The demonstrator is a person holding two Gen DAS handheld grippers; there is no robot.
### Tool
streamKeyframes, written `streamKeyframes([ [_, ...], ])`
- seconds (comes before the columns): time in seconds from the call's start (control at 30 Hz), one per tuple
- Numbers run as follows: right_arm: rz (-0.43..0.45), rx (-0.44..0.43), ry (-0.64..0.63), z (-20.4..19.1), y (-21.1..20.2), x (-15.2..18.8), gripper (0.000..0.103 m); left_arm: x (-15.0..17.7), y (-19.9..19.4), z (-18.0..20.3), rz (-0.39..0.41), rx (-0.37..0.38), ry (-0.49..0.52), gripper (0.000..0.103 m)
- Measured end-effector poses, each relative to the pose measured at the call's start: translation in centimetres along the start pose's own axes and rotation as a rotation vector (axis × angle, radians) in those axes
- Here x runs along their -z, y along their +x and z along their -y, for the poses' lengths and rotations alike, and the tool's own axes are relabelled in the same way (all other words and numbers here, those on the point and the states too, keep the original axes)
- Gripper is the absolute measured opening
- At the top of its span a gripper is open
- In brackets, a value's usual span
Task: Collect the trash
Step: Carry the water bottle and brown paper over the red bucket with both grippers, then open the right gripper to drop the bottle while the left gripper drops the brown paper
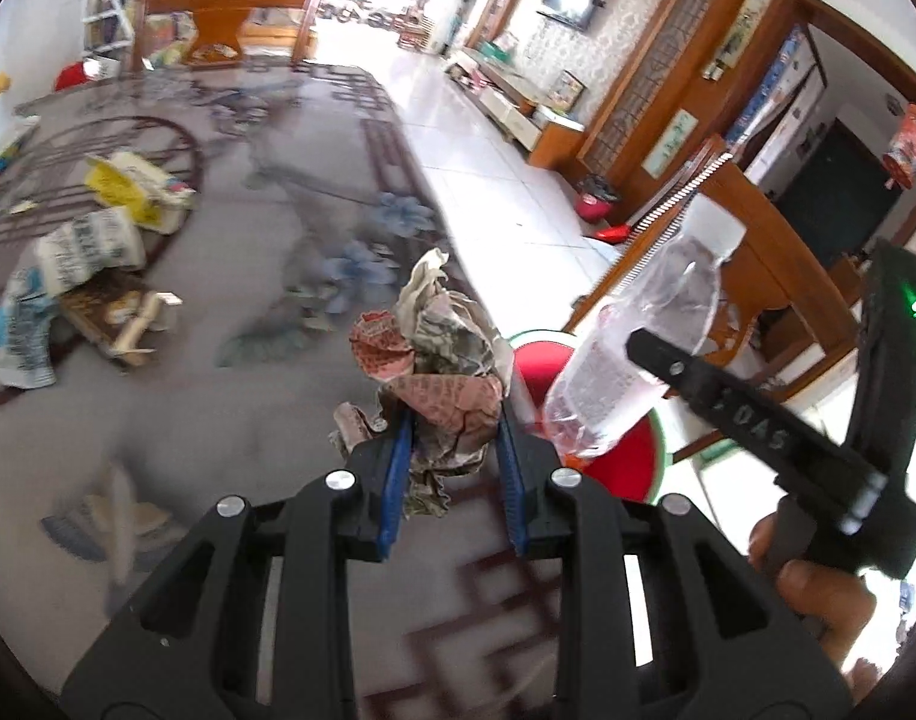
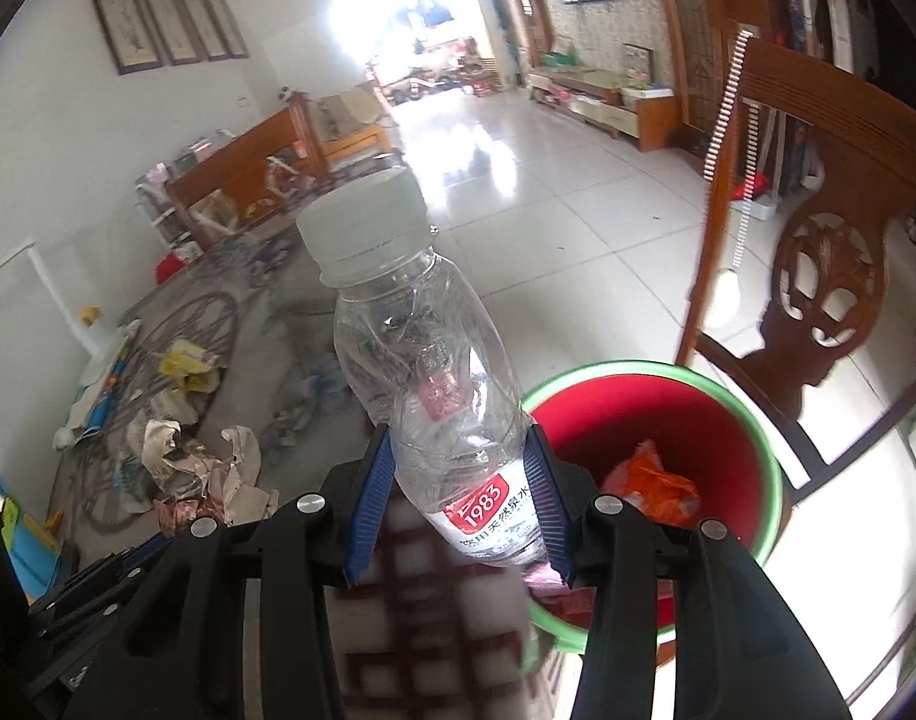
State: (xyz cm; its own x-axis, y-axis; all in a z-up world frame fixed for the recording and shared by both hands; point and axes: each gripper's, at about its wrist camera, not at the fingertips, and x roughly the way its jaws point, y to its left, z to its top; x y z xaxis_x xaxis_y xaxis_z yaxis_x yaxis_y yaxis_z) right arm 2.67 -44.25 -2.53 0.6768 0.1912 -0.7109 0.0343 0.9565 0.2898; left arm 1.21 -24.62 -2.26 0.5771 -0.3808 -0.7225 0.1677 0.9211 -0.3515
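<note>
My left gripper [image 1: 452, 426] is shut on a crumpled newspaper wad [image 1: 440, 354], held above the table edge. My right gripper [image 2: 461, 474] is shut on an empty clear plastic bottle [image 2: 428, 378] with a white cap and a red "1983" label. The bottle also shows in the left wrist view [image 1: 632, 348], to the right of the newspaper wad. A red bin with a green rim [image 2: 752, 420] stands on the floor below and right of the bottle, with orange trash [image 2: 650, 486] inside. The bin also shows in the left wrist view [image 1: 542, 360], behind the wad.
More trash lies on the grey patterned table: yellow-white wrappers [image 1: 134, 186], printed bags [image 1: 86, 246] and a brown box [image 1: 110, 312]. A carved wooden chair [image 2: 818, 276] stands right of the bin. White tiled floor [image 2: 548, 192] stretches beyond. A wooden chair [image 1: 224, 18] stands at the table's far end.
</note>
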Motion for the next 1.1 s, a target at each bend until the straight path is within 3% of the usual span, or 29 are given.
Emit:
streamKeyframes([
  [0.2,-0.040,0.057,0.204,4.6,0.4,0.0,0.042,-1.0,2.9,3.8,-0.058,0.108,0.030,0.026],
  [0.4,0.018,0.151,0.284,6.9,-0.9,-0.1,0.043,-0.9,5.5,7.0,-0.114,0.162,0.090,0.026],
  [0.43,0.023,0.154,0.298,7.2,-1.0,-0.1,0.043,-0.8,5.9,7.3,-0.121,0.163,0.099,0.031],
  [0.5,0.042,0.168,0.330,7.9,-1.4,0.0,0.044,-0.5,6.6,7.6,-0.140,0.180,0.103,0.052],
  [0.53,0.052,0.186,0.339,8.2,-1.6,-0.1,0.049,-0.4,6.8,7.5,-0.141,0.189,0.096,0.063],
  [0.57,0.061,0.201,0.347,8.4,-1.7,-0.1,0.062,-0.2,6.9,7.4,-0.138,0.189,0.089,0.065],
  [0.6,0.068,0.208,0.353,8.6,-1.8,-0.1,0.068,-0.2,7.0,7.3,-0.139,0.186,0.086,0.065],
  [0.7,0.085,0.209,0.360,8.8,-1.9,-0.3,0.068,0.0,6.9,6.7,-0.146,0.170,0.087,0.066],
  [0.83,0.094,0.201,0.330,7.9,-1.7,-0.7,0.070,-0.1,5.7,5.6,-0.101,0.122,0.109,0.072],
  [1.0,0.096,0.177,0.289,6.1,-1.3,-1.2,0.072,-0.5,2.9,2.9,-0.008,0.019,0.145,0.084],
  [1.1,0.088,0.161,0.267,5.0,-1.0,-1.4,0.072,-0.9,0.9,0.3,0.064,-0.088,0.192,0.089],
])
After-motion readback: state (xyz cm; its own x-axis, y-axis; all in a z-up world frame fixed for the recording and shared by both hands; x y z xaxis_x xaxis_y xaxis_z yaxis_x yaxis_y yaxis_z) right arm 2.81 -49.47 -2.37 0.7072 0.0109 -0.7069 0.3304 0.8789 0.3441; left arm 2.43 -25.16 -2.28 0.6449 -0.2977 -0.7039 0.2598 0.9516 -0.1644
